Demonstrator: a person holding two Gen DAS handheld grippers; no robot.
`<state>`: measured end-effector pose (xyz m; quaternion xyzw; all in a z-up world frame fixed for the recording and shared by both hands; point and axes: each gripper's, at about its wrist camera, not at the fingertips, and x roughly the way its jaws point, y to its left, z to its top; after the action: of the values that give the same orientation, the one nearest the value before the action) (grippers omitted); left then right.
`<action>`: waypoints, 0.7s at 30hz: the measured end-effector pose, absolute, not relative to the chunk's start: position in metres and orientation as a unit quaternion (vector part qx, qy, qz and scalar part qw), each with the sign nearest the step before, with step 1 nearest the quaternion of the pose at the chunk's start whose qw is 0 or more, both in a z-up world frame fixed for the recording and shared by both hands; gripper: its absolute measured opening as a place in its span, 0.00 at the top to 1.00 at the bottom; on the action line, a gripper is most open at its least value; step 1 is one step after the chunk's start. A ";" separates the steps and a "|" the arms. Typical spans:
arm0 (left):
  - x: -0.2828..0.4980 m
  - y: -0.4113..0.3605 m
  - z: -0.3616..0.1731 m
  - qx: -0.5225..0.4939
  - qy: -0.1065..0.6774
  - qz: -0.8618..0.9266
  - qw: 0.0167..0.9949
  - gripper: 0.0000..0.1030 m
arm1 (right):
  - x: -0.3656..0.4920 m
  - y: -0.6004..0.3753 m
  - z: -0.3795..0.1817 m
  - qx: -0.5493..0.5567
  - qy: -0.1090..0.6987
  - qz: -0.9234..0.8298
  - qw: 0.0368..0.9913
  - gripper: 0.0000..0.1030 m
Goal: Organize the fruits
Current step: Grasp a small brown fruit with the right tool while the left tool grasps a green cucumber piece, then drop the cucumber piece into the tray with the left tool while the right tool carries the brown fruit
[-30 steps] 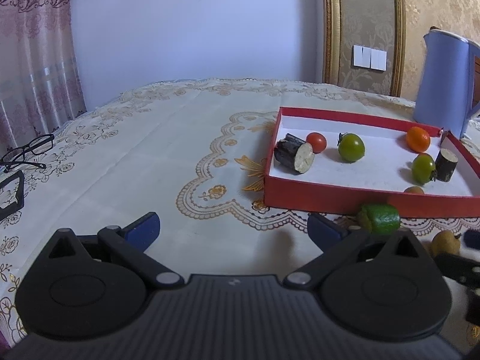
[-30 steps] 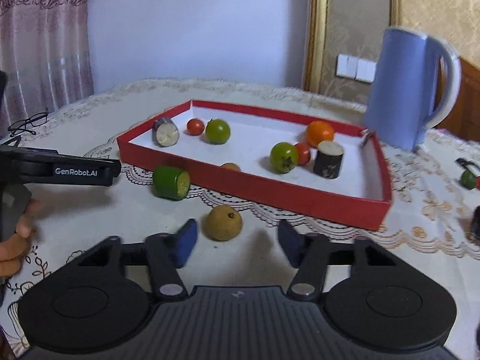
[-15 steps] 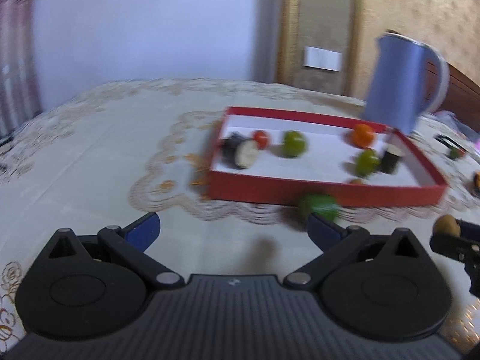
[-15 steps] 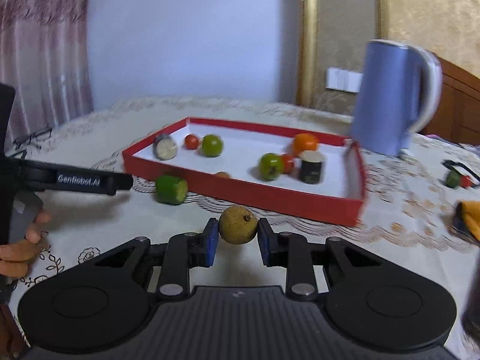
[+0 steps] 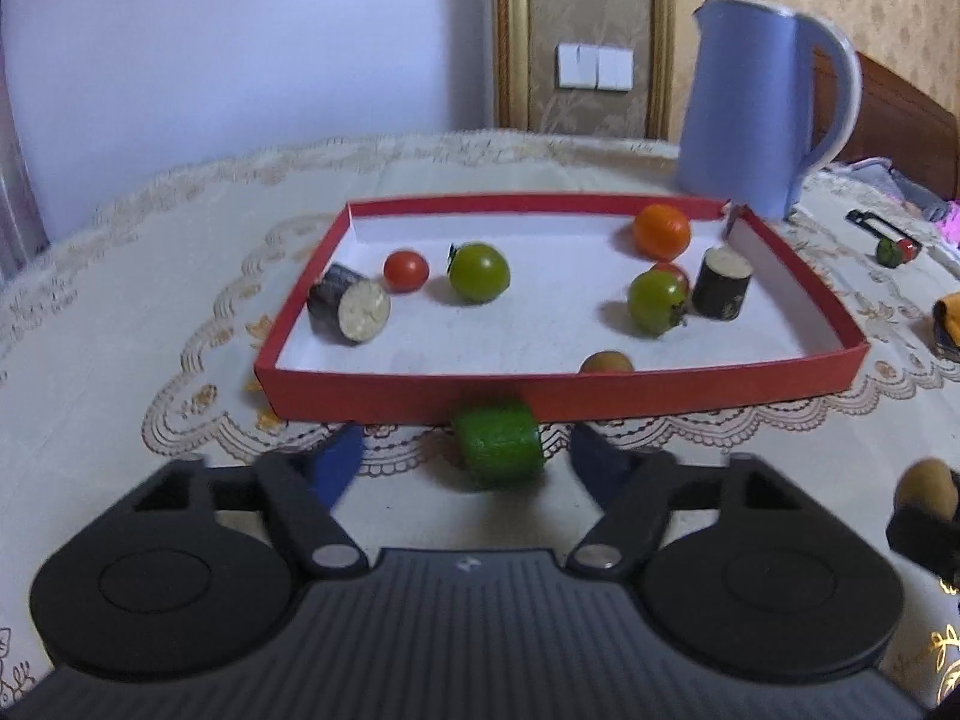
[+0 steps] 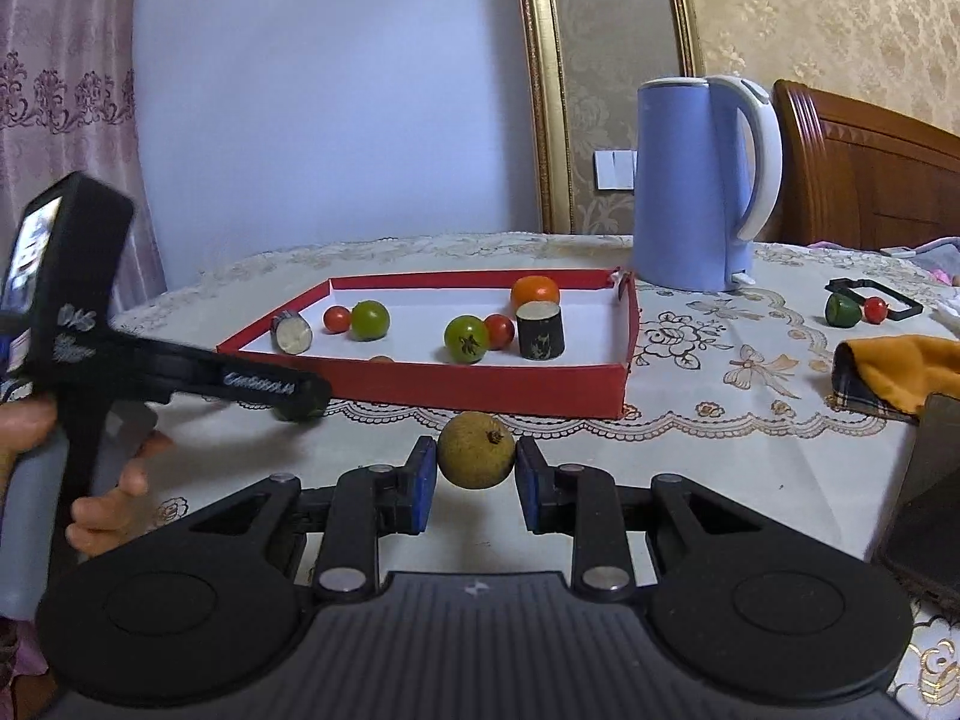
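The right gripper (image 6: 474,483) is pinching a brown fruit (image 6: 475,449) between its blue pads, holding it clear of the tablecloth (image 6: 750,450) just short of the red tray (image 6: 480,387). The left gripper (image 5: 465,468) is closing its jaws around a green chunk (image 5: 497,447) that is lying on the cloth against the tray's near wall — the pads are flanking it but not yet pressing on it. Seven pieces are already sitting inside the tray: two dark chunks (image 5: 350,311), two green tomatoes (image 5: 479,272), two red ones (image 5: 406,270), an orange (image 5: 661,231), plus a small brown fruit (image 5: 606,362) by the front wall. So most of the sorting is looking done — the brown fruit is needing a carry over the wall and a release, the green chunk a firm grip and a lift. Two more small pieces (image 6: 855,308), green and red, are waiting far right on the table beyond the kettle (image 6: 696,180), and they probably belong in the tray too.
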<state>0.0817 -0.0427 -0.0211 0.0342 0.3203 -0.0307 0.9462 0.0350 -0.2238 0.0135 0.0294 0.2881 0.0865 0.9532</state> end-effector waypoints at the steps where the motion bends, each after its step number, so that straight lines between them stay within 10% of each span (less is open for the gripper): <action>1: 0.085 -0.042 -0.024 0.031 0.330 -0.031 0.943 0.51 | 0.035 -0.224 0.012 0.030 0.289 0.088 0.953 0.73; 4: 0.085 -0.038 -0.025 0.006 0.337 -0.056 0.940 0.76 | 0.033 -0.223 0.010 0.033 0.290 0.091 0.952 0.73; 21: 0.074 -0.041 0.025 0.069 0.253 -0.030 0.965 0.77 | 0.026 -0.219 0.018 0.033 0.273 0.104 0.956 0.73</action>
<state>0.0739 -0.0411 0.0254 0.0693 0.2527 -0.0305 0.9646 0.0256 -0.2189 0.0184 0.0335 0.2732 0.1036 0.9558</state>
